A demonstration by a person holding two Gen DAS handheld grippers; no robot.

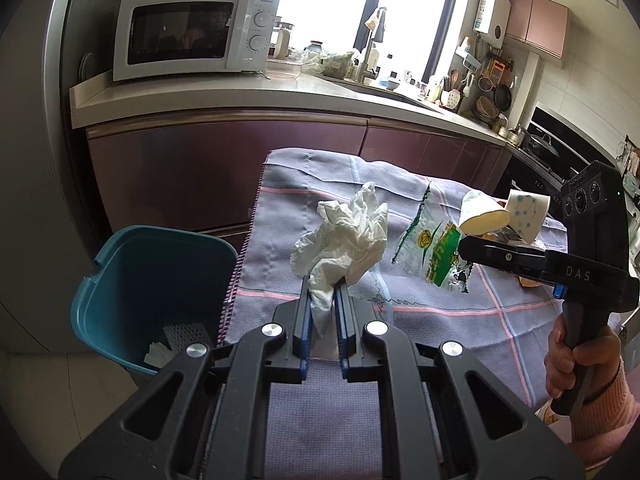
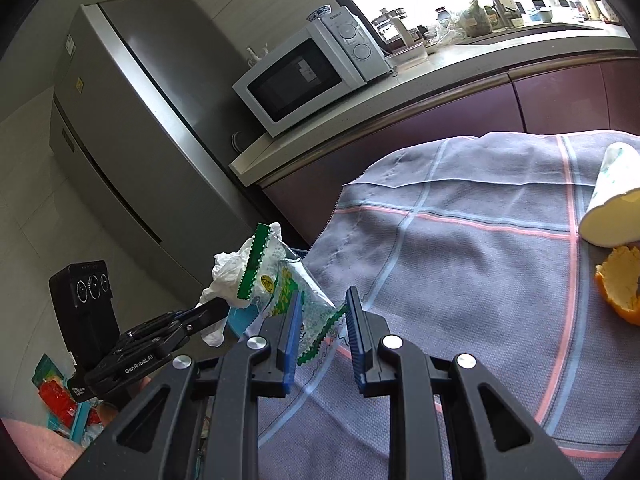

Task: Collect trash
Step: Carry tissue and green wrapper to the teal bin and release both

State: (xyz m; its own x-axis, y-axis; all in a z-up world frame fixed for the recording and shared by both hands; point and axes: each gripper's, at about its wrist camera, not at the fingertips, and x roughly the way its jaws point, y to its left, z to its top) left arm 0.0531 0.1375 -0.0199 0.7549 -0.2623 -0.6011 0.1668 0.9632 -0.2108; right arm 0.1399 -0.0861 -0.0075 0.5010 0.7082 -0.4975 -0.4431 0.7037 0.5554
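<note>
My left gripper [image 1: 324,284] is shut on a crumpled white tissue [image 1: 344,236] and holds it above the cloth-covered table [image 1: 440,328], just right of the teal bin [image 1: 152,296]. The tissue also shows in the right wrist view [image 2: 228,280]. My right gripper [image 2: 324,304] has its jaws partly apart around a green-and-white snack wrapper [image 2: 288,288], which rises between the fingers; I cannot tell if it is gripped. The wrapper lies near the right gripper's tips in the left wrist view [image 1: 436,248]. A squashed paper cup [image 1: 480,216] and an orange peel [image 2: 620,288] lie on the cloth.
The bin holds some white scraps [image 1: 176,340]. A second patterned paper cup [image 1: 528,212] lies beyond the right gripper. Purple cabinets with a microwave [image 1: 192,36] on the counter stand behind the table. A grey fridge [image 2: 132,128] stands to the left.
</note>
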